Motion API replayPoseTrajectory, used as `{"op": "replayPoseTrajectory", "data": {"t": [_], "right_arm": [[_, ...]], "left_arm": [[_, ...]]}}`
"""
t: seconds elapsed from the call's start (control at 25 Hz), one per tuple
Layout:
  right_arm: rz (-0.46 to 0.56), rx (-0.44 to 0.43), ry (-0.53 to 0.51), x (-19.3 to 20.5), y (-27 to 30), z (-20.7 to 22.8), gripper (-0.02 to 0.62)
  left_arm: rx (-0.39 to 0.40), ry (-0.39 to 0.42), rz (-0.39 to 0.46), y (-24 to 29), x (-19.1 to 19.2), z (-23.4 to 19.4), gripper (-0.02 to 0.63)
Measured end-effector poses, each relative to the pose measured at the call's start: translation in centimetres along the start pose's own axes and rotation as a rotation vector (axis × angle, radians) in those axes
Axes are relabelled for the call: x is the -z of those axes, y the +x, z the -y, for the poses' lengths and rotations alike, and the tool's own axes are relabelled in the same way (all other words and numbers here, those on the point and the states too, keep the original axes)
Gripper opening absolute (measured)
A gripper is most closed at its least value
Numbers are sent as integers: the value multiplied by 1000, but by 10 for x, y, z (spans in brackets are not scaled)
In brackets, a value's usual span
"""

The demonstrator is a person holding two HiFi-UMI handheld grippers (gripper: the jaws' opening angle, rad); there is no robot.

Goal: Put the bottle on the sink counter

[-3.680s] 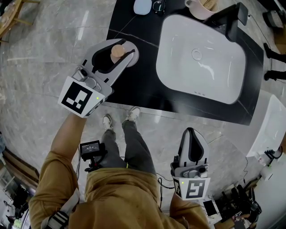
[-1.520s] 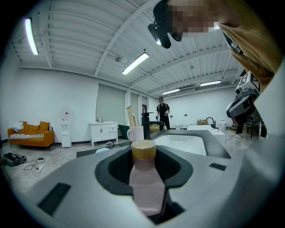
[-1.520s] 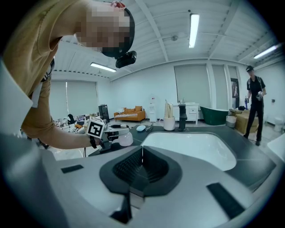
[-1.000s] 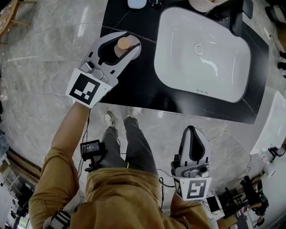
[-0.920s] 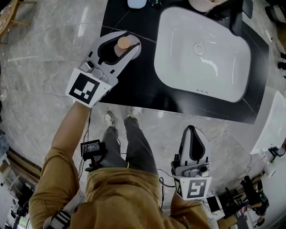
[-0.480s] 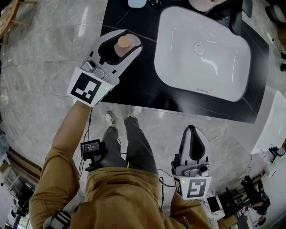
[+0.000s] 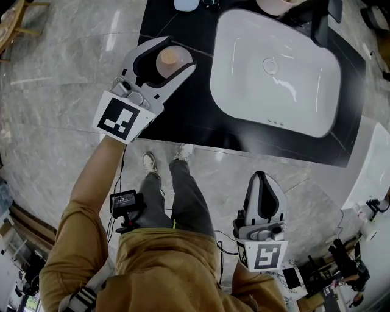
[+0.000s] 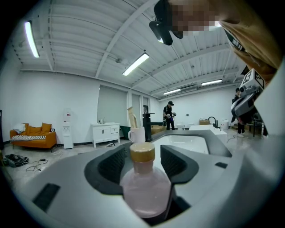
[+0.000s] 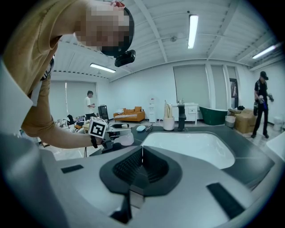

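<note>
A small pink bottle with a tan cap stands upright on the black sink counter, left of the white basin. My left gripper surrounds it and its jaws are opening: gaps show on both sides of the cap, and the pads stand off the bottle. My right gripper hangs low beside the person's hip, off the counter, its jaws shut with nothing between them.
A black faucet and a pale mug stand behind the basin. A light blue object lies at the counter's far left corner. A grey marble floor surrounds the counter. Another white fixture sits at the right.
The left jaws have spread wider around the bottle, which stays upright on the counter. The right gripper has not moved.
</note>
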State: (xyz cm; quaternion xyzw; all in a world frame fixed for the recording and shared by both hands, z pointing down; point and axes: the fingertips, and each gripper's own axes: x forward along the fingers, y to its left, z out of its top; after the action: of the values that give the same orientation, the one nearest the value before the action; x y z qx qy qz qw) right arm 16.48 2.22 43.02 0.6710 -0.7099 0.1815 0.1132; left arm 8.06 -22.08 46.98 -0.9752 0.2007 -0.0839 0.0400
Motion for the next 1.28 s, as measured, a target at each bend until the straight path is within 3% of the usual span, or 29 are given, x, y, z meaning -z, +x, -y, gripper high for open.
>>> {"op": "replayPoseTrajectory", "data": {"t": [0.44,0.92,1.12,1.28], "right_arm": [[19,-7,-4,-3,-3,-6,6],[46,-23,-19,-11,-10,-10,6],[63,-37,-38,-22,-15,-17,6],[83,-42,-52,-35,-20,-22,6]], "left_arm": [[15,34,-7,-4,-6,8,245],[-27,83,-36,-15,-19,4,239],[-64,112,-27,-31,-31,-4,203],[-94,131,-11,-49,-46,-7,127]]}}
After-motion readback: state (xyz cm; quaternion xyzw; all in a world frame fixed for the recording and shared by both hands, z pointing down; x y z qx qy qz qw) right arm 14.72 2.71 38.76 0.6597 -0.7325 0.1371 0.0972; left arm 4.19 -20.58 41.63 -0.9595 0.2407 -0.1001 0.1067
